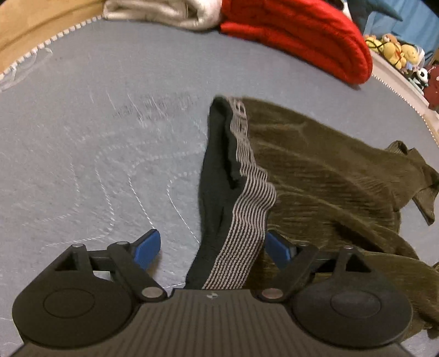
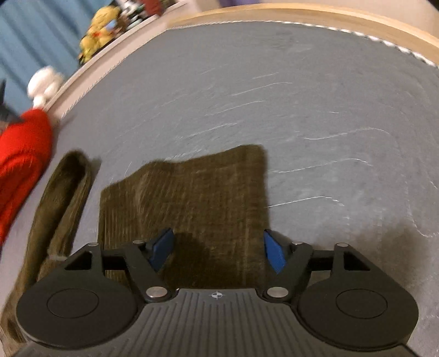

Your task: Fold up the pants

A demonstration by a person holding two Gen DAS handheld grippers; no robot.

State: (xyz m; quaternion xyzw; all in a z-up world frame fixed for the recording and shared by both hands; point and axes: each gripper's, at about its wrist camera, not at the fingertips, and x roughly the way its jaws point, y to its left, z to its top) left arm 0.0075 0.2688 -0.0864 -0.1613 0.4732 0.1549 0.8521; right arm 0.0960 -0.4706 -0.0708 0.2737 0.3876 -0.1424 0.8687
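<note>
Both grippers gape wide, gripping nothing. Left gripper [image 1: 211, 248] straddles the pants [image 1: 315, 175] waistband [image 1: 247, 197], which runs straight ahead between its fingers; right gripper [image 2: 218, 251] straddles a leg end.

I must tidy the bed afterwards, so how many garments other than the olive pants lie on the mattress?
2: a red knit at the far edge of the grey mattress, and a silvery-grey garment touching its left side. More may lie outside the views.

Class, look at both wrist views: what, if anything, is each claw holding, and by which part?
Nothing. The left claw stands open over the pants' waistband; the right claw stands open over a pant leg.
</note>
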